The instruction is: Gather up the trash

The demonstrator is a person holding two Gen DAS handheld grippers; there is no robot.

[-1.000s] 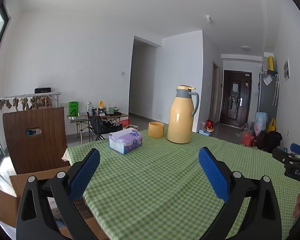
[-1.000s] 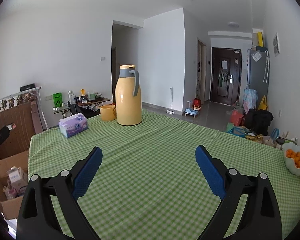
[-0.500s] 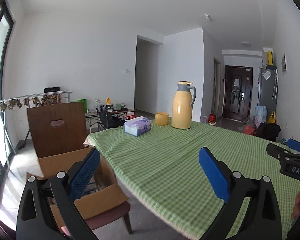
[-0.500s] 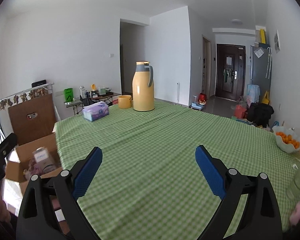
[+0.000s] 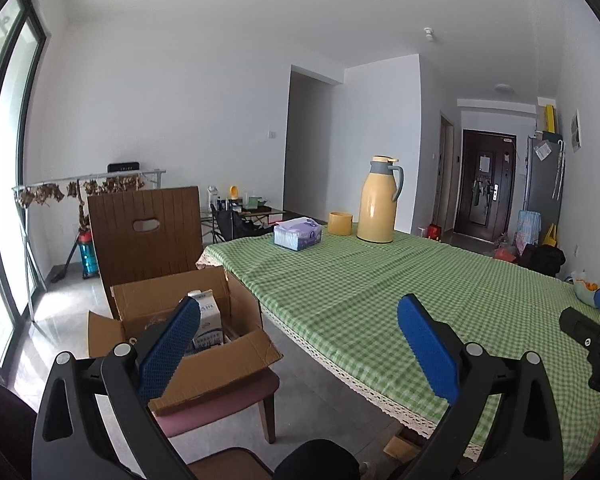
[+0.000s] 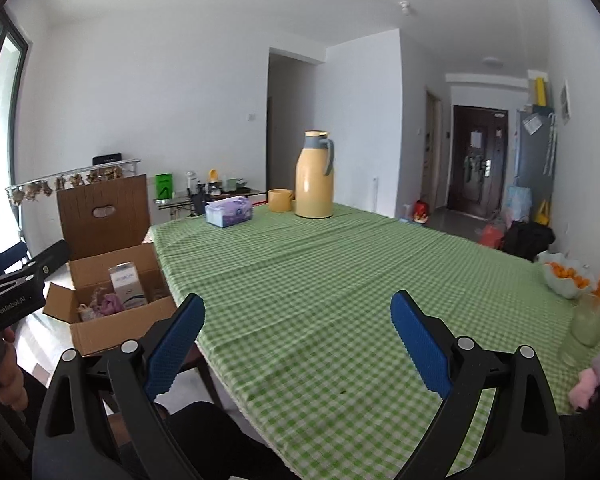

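Note:
An open cardboard box sits on a pink-seated chair at the table's left edge. It holds a white and blue carton and crumpled wrappers. My left gripper is open and empty, held back from the table above the floor beside the box. My right gripper is open and empty over the near part of the green checked tablecloth. The left gripper's body shows at the left edge of the right wrist view, held by a hand.
At the table's far end stand a yellow jug, a yellow cup and a tissue box. A bowl of oranges and a glass jar are at the right edge. A brown chair back rises behind the box.
Both grippers have pulled back from the table and away from the jug. The cardboard box on the chair has come into full view on the left. Both stay open.

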